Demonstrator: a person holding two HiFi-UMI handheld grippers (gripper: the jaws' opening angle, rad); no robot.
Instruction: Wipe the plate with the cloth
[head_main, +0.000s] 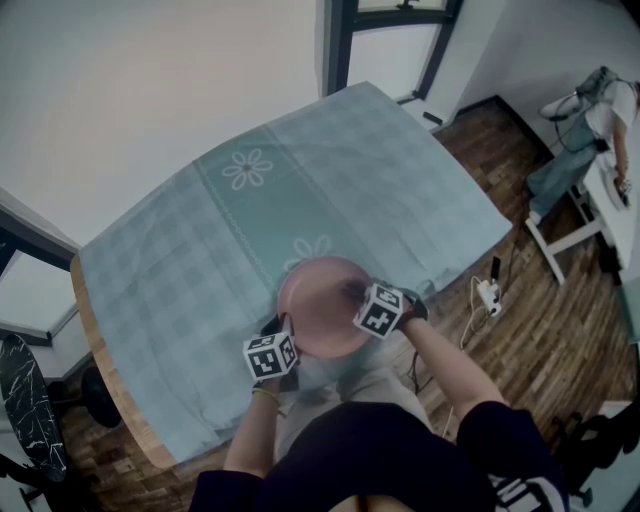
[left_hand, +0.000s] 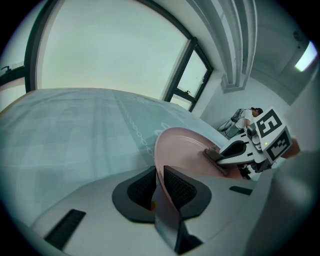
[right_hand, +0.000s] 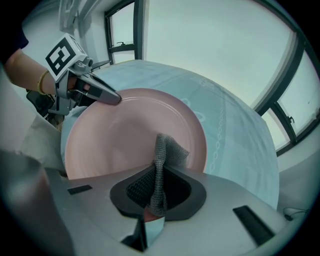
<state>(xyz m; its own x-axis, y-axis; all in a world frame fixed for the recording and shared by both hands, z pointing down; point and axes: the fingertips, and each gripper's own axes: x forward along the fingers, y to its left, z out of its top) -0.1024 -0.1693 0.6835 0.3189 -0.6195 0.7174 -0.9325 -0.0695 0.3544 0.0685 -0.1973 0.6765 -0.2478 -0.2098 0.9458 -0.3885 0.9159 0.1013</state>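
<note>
A pink plate (head_main: 315, 300) lies tilted at the near edge of the table, over a teal checked tablecloth (head_main: 200, 260). My left gripper (head_main: 284, 326) is shut on the plate's near-left rim; in the left gripper view its pads (left_hand: 177, 186) clamp the edge of the plate (left_hand: 182, 147). My right gripper (head_main: 354, 294) points steeply down over the plate's right half and is shut on a grey knitted cloth (right_hand: 166, 152). The cloth's free end rests on the plate (right_hand: 125, 135) inside its rim. The left gripper (right_hand: 114, 98) shows at the plate's far rim in the right gripper view.
The tablecloth hangs over the table's wooden edge (head_main: 105, 365). A white power strip (head_main: 489, 293) with cables lies on the wooden floor at the right. A person (head_main: 600, 120) stands by a white table far right. A dark chair (head_main: 25, 400) stands at the left.
</note>
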